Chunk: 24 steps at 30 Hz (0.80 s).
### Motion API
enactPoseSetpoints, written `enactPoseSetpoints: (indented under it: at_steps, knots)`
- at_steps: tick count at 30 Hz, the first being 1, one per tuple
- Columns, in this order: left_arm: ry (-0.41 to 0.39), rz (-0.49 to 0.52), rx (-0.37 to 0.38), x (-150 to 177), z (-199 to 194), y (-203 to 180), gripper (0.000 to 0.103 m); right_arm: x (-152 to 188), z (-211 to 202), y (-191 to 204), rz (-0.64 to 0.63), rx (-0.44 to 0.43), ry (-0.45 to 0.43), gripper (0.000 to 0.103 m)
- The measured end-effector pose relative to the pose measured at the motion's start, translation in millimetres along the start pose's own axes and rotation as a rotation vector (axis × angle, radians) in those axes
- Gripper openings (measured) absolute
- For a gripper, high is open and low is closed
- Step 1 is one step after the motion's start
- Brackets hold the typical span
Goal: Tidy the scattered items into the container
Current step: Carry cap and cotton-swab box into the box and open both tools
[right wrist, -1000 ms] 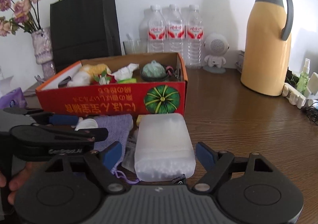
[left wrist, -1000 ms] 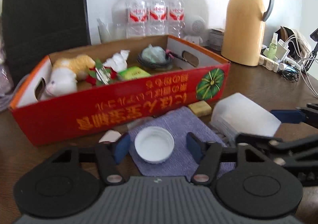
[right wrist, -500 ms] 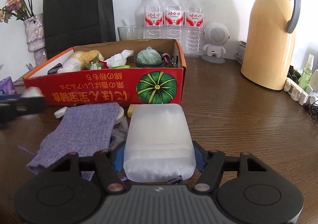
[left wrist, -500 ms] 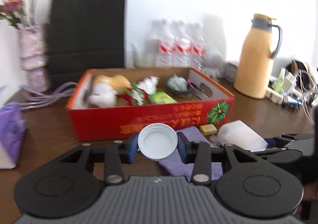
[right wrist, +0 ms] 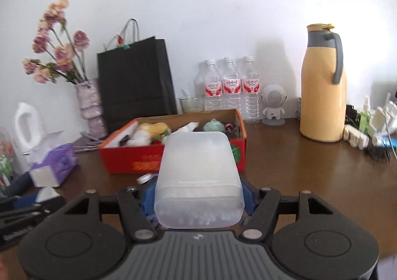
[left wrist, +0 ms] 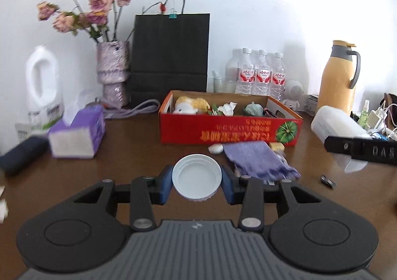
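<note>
In the left wrist view, the left tongs [left wrist: 197,184] are gripping a white lid [left wrist: 197,177] above the worktop [left wrist: 129,153], in front of the red box [left wrist: 228,131]. In the right wrist view, the right tongs [right wrist: 197,199] are clasping a frosted plastic container [right wrist: 198,178], lifted just before the red box [right wrist: 129,158].

Back of the counter [left wrist: 129,146] is pretty crowded: a vase of dried roses [left wrist: 113,74] next to a black paper bag [left wrist: 170,56], three water bottles [right wrist: 229,88] lined up, a little white speaker figure [right wrist: 273,103], and a tall yellow thermos [right wrist: 322,84] off right.
</note>
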<state>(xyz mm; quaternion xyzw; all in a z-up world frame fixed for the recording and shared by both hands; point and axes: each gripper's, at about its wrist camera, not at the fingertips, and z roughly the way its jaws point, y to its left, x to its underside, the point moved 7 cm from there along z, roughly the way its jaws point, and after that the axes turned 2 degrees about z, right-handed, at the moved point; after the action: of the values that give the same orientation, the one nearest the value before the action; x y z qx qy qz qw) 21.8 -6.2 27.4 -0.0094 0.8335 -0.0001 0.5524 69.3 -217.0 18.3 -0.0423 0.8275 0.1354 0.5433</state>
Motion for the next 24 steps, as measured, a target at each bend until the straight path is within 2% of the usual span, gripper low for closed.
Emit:
enactPoseSetpoints:
  at_steps: [2,5,9,14,19,24]
  knots:
    - [-0.027,-0.009,0.010,6.3,-16.6,-0.3,0.041,13.9,-20.1,7.8,-0.038,-0.035,-0.040,0.065]
    - [-0.073,0.007,0.012,9.7,-32.9,-0.6,0.041,24.8,-44.3,12.2,-0.125,-0.013,-0.096,0.065]
    - [-0.074,-0.003,0.015,9.7,-36.6,-0.5,0.041,27.2,-59.7,9.4,-0.092,-0.017,-0.107,0.065]
    - [-0.098,0.001,0.028,-2.7,-27.6,0.5,0.041,19.1,-58.3,9.7,-0.088,-0.022,-0.120,0.065]
    - [-0.183,0.014,0.034,-52.2,4.4,2.3,0.041,-18.9,-32.1,8.9,-0.052,-0.044,-0.155,0.065]
    - [-0.251,0.048,0.050,-136.3,53.3,13.1,0.041,-93.6,17.9,6.5,-0.047,-0.033,-0.213,0.065]
